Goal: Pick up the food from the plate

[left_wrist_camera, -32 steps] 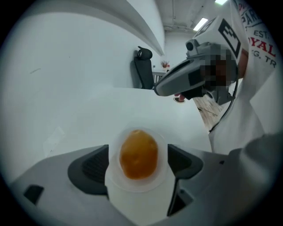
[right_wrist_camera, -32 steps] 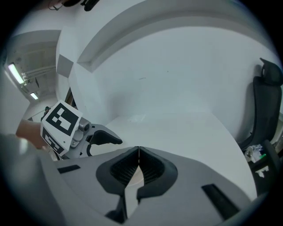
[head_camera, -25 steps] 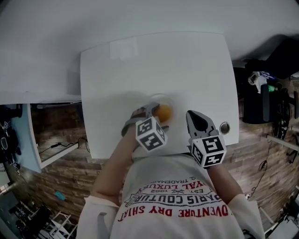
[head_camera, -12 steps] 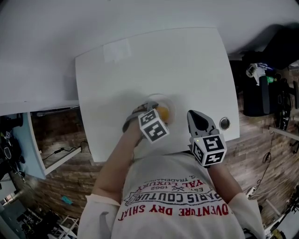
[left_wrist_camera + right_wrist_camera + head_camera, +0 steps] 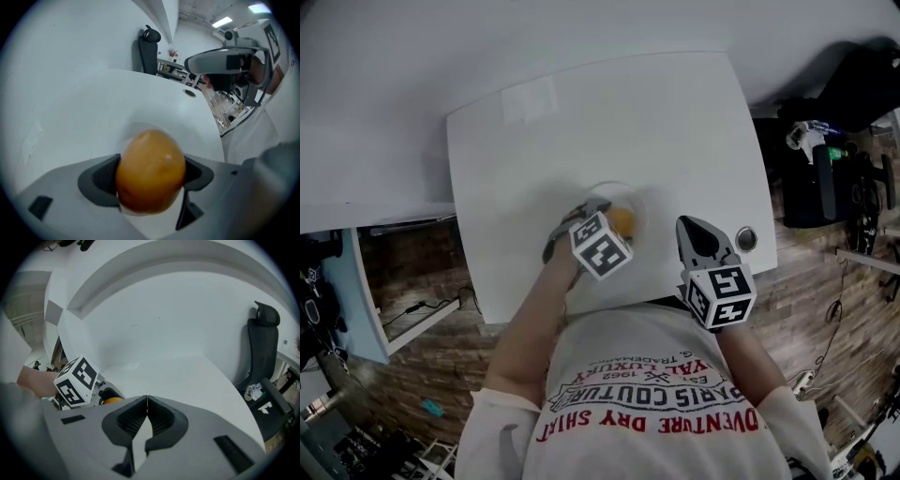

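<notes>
The food [image 5: 150,159] is a smooth, orange-brown, egg-shaped piece. It sits between the jaws of the left gripper [image 5: 151,180], and it fills the gap from one dark pad [image 5: 101,180] to the other. The jaws have just been closing, and the pads now meet the food at its 3 and 9 o'clock sides, a wide grip. Behind the food, the faint round rim of the plate [image 5: 637,202] shows. Whether the food is off the plate's surface cannot be told.

In the head view the plate lies near the front middle of the white table [image 5: 609,122]. The left gripper comes in over it from 7 o'clock, pointing steeply down, with its marker cube [image 5: 601,245] just at 7 o'clock of the food.

The right gripper [image 5: 684,225] hovers over bare table at 3 o'clock of the plate, apart from it. Its jaws are pressed together along one thin seam, with nothing between them. Its own cube [image 5: 720,296] is at 5 o'clock of its tips.

A small round metal grommet [image 5: 746,238] is set in the table just at 3 o'clock of the right gripper. A pale rectangle [image 5: 530,100] lies at 11 o'clock of the plate, near the far edge. A black office chair [image 5: 260,348] stands beyond the table.
</notes>
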The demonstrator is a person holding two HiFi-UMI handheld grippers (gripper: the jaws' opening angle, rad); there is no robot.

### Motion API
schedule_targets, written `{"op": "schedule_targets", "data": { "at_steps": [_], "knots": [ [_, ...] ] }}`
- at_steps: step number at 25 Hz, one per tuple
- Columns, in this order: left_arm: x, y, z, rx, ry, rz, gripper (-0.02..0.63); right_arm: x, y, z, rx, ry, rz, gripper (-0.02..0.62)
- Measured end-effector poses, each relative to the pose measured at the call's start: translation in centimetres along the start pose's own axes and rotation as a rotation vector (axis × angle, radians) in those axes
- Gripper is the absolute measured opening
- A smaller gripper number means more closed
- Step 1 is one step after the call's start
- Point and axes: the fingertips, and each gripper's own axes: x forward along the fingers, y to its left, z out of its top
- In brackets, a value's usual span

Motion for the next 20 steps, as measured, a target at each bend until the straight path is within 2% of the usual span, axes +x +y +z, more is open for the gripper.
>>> {"op": "schedule_targets", "data": {
  "at_steps": [3,5,13,20],
  "knots": [
    [-0.5,-0.3,0.1,-0.049,-0.034,0.018,0.373,-0.9,0.1,-0.1,-0.005,-0.012,-0.006,0.014],
    [-1.4,-0.6,0.6,-0.077,-0.088,0.045,0.373,-1.5,0.1,0.0,-0.008,-0.02,-0.009,0.014],
    [-9.0,0.2,2.9,-0.238,-0.406,0.277,0.373,-3.5,1.6,1.3,-0.045,-0.087,0.009,0.014],
    [-18.8,-0.3,4.3,-0.362,-0.735,0.418,0.373,-5.1,4.4,4.0,-0.095,-0.176,0.063,0.012]
  ]
}}
